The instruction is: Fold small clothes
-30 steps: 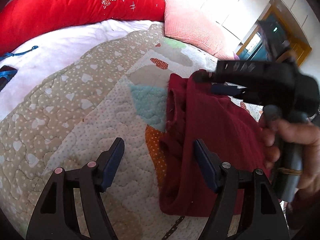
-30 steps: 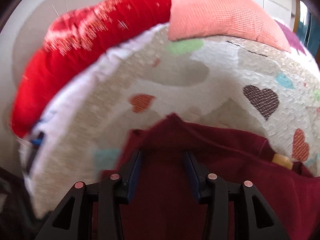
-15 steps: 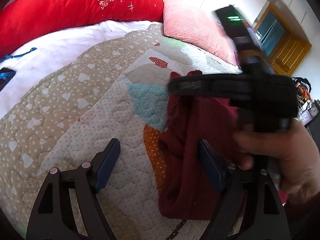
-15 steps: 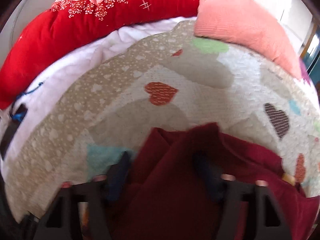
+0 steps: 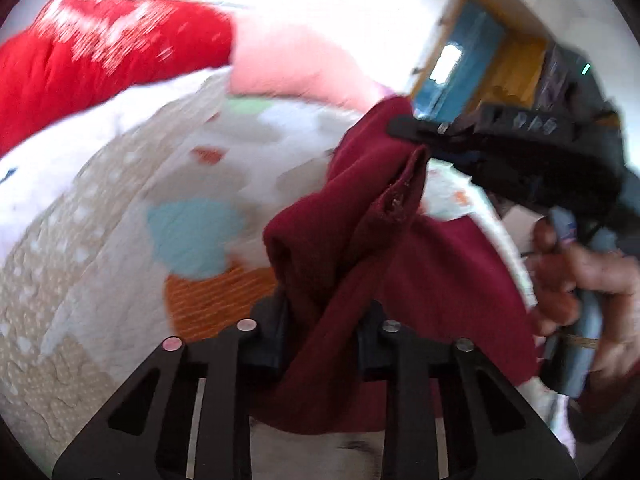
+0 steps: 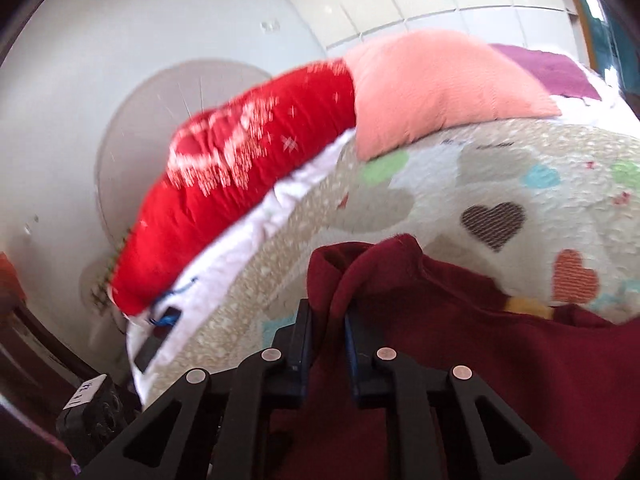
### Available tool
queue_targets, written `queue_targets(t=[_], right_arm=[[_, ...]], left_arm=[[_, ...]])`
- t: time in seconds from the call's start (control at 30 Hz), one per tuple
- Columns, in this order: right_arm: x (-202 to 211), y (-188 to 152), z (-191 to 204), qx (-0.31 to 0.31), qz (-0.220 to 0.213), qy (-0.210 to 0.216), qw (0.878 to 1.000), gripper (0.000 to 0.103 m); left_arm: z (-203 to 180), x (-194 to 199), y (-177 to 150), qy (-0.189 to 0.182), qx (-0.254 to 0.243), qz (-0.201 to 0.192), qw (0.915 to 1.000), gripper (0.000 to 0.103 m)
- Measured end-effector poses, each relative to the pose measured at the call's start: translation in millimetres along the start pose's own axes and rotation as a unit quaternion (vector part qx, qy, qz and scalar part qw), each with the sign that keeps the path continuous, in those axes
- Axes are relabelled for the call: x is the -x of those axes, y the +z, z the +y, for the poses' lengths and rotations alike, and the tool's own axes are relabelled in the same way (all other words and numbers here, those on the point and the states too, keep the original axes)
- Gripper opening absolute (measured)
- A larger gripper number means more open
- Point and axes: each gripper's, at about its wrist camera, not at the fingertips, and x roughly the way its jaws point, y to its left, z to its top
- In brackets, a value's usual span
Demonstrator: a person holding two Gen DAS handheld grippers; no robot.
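Observation:
A dark red garment (image 5: 360, 248) hangs lifted above the heart-patterned quilt (image 5: 120, 240). My left gripper (image 5: 322, 336) is shut on a bunched lower fold of it. My right gripper (image 6: 327, 336) is shut on an upper edge of the garment (image 6: 460, 320); in the left wrist view it shows at the upper right (image 5: 416, 136), pinching the cloth's top corner, with a hand on its handle. The cloth stretches between the two grippers. The view is motion-blurred.
A red embroidered pillow (image 6: 248, 184) and a pink pillow (image 6: 440, 84) lie at the head of the bed. A white sheet (image 6: 256, 232) edges the quilt (image 6: 500, 168). A doorway (image 5: 472, 76) is beyond the bed. A dark object (image 6: 156, 340) lies on the sheet's edge.
My left gripper has closed on the garment; it was open over the quilt. Both grippers have raised the garment off the bed, where it lay folded before.

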Motion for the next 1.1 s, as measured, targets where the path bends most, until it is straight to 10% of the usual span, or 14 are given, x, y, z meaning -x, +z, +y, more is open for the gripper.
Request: queue_targets(t=[0.43, 0.7, 0.83, 1.1], right_arm=[[136, -22, -102, -0.074, -0.087, -0.039, 0.993, 0.013], [138, -71, -173, -0.14, -0.04, -0.107, 0.984, 0.02], [158, -80, -168, -0.161, -0.061, -0.073, 0.982, 0.049], [139, -103, -148, -0.173, -0.006, -0.064, 0.983, 0.052]], left_arm=[[-156, -41, -21, -0.097, -0.142, 0.058, 0.9833, 0.021], [-176, -89, -56, -0.064, -0.191, 0.088, 0.9756, 0.021], [-171, -86, -51, -0.073, -0.178, 0.093, 0.9769, 0.021], [-171, -69, -58, -0.076, -0.18, 0.084, 0.9772, 0.021]])
